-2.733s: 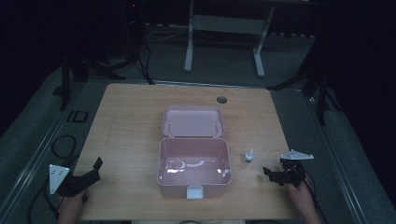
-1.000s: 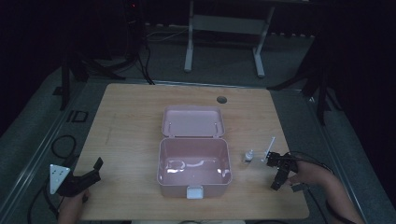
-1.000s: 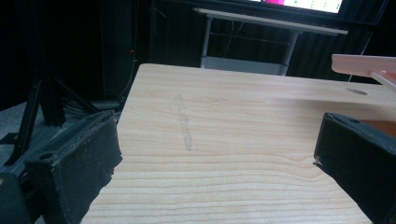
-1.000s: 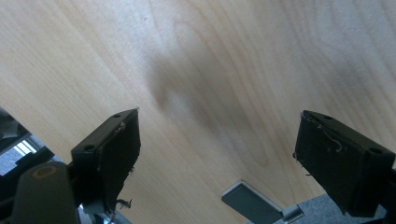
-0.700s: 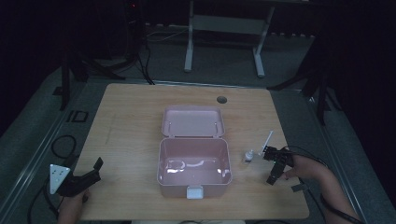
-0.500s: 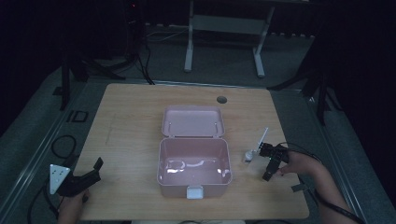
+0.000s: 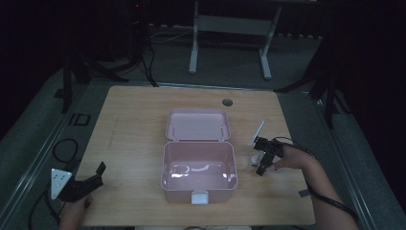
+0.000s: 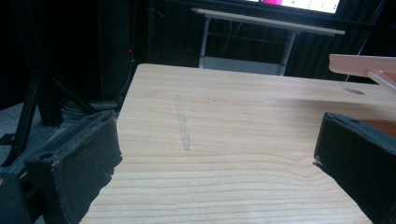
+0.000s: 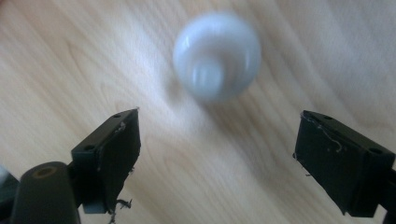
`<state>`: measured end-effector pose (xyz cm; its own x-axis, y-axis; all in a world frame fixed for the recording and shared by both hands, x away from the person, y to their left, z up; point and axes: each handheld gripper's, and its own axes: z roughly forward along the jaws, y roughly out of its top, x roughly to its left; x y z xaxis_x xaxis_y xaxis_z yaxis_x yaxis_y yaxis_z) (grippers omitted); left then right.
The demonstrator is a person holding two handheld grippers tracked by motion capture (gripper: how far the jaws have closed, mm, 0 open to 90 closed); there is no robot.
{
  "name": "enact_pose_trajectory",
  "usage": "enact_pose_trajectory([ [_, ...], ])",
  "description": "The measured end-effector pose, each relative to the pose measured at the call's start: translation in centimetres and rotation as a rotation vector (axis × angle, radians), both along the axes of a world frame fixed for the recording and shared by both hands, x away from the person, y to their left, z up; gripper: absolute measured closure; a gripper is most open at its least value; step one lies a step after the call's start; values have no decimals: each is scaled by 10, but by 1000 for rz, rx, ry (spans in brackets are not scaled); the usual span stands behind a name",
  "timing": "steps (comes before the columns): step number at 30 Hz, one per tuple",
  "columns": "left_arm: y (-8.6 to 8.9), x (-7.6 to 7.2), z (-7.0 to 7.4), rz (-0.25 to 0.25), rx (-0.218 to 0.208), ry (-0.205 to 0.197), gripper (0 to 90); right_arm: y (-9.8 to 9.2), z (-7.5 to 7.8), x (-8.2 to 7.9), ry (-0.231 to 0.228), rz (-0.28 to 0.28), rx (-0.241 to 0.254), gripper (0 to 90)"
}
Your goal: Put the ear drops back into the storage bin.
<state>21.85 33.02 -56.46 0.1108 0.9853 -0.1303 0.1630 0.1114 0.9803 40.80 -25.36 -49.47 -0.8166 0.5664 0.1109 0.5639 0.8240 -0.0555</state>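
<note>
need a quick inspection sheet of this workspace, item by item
surface: wooden table, bare wood grain, a round hole near the far edge
job's things: small white rounded object on the wood right of the box, blurred, apart from both jaws; pink box at table centre, lid open and laid back, inside looks empty
clutter: nothing seen
grippers: right tongs open, pointed down over the white object; left tongs open at the near left corner, holding nothing
cables: one trails from the right tongs along the forearm; another loops on the floor left of the table
surroundings: dark room, grey floor, a white frame stand behind the table
</note>
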Motion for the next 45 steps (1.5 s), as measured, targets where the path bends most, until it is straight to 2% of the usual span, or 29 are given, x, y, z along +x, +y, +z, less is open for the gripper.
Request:
enact_pose_trajectory([
  [8,0,0,0,-3,2,0,5,17,-2,10,-13,14,-10,220],
  [14,0,0,0,-4,1,-1,4,23,-8,17,13,1,-8,286],
  [17,0,0,0,-4,1,-1,4,26,-12,18,22,13,-17,343],
  [23,0,0,0,-4,1,-1,4,28,-14,17,11,37,-28,533],
  [27,0,0,0,-4,1,-1,4,29,-11,14,-18,88,-37,592],
  [35,0,0,0,-3,0,0,4,29,-10,6,-24,167,-38,593],
  [39,0,0,0,-3,0,0,4,29,-10,-3,-29,260,-37,594],
  [45,0,0,0,-1,0,0,4,26,-9,-18,-59,432,-14,594],
])
